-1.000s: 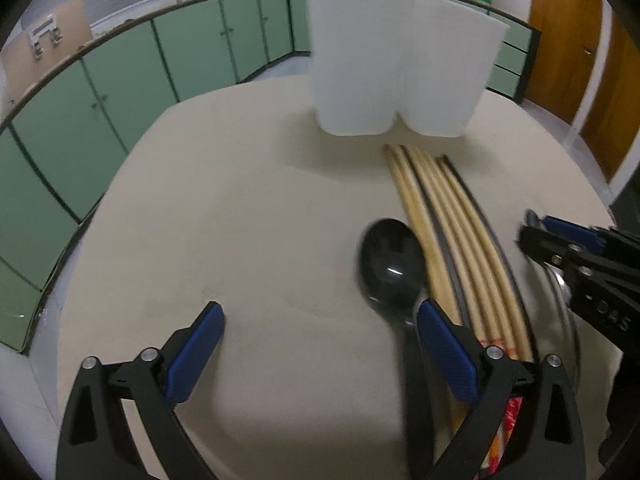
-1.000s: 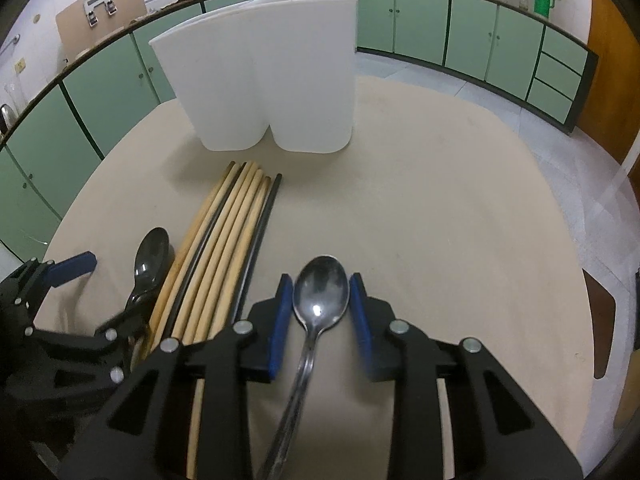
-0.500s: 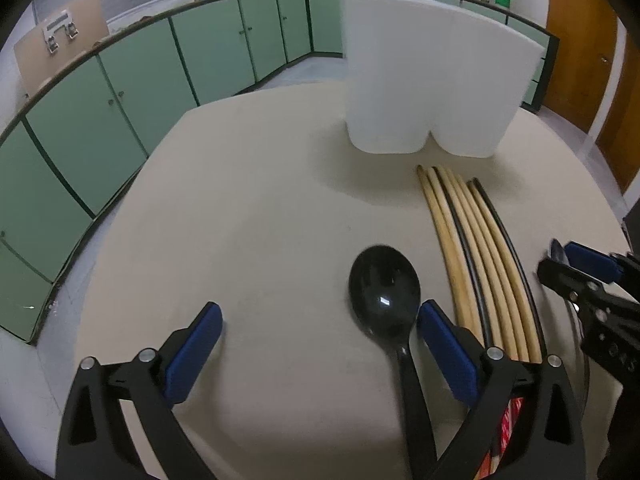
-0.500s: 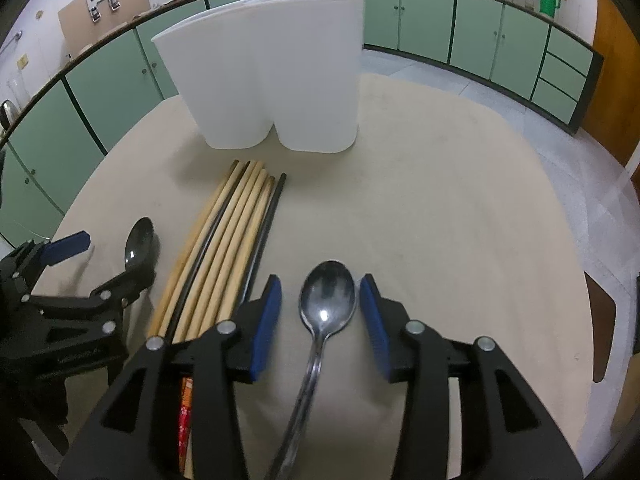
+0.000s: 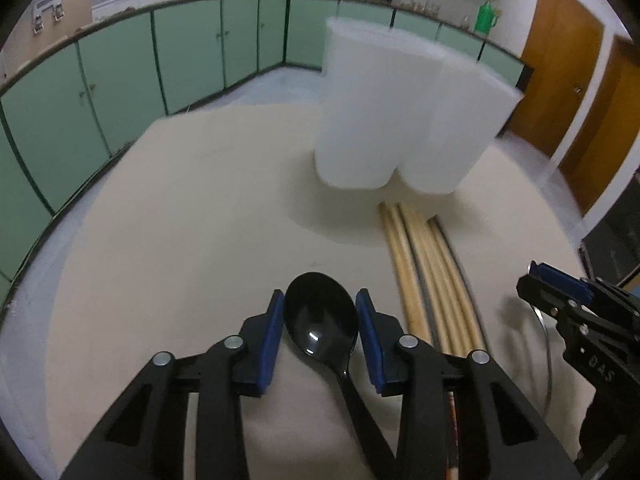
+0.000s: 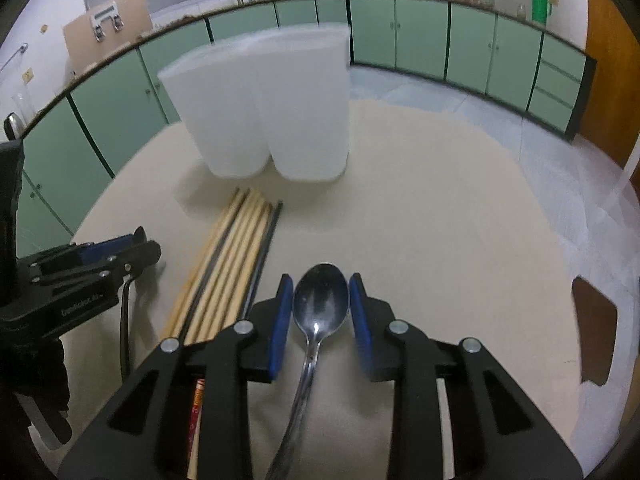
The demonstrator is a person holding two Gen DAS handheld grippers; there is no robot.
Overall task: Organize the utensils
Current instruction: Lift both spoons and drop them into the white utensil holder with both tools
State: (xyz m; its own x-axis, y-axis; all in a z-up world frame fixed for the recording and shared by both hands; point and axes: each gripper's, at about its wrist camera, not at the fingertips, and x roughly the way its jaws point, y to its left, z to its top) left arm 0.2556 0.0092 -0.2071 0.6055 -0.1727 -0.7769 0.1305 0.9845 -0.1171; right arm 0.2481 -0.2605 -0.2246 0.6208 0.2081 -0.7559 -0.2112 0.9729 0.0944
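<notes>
My left gripper (image 5: 320, 320) is shut on a black plastic spoon (image 5: 320, 320), its bowl between the blue pads, lifted off the beige table (image 5: 180, 240). My right gripper (image 6: 321, 312) is shut on a metal spoon (image 6: 320, 304), also raised. Several wooden and black chopsticks (image 5: 432, 280) lie side by side between the two grippers; they also show in the right wrist view (image 6: 236, 256). A white two-compartment holder (image 5: 400, 120) stands upright at the far end of the chopsticks, seen too in the right wrist view (image 6: 272, 108).
Green cabinets (image 5: 120, 80) ring the room beyond the table edge. A wooden door (image 5: 560, 80) is at the right. The other gripper shows at each view's side: the right one (image 5: 580, 320) and the left one (image 6: 80, 272).
The left gripper closed from wide open onto the black spoon and lifted it. The right gripper tightened on the metal spoon and raised it. Both moved toward the holder.
</notes>
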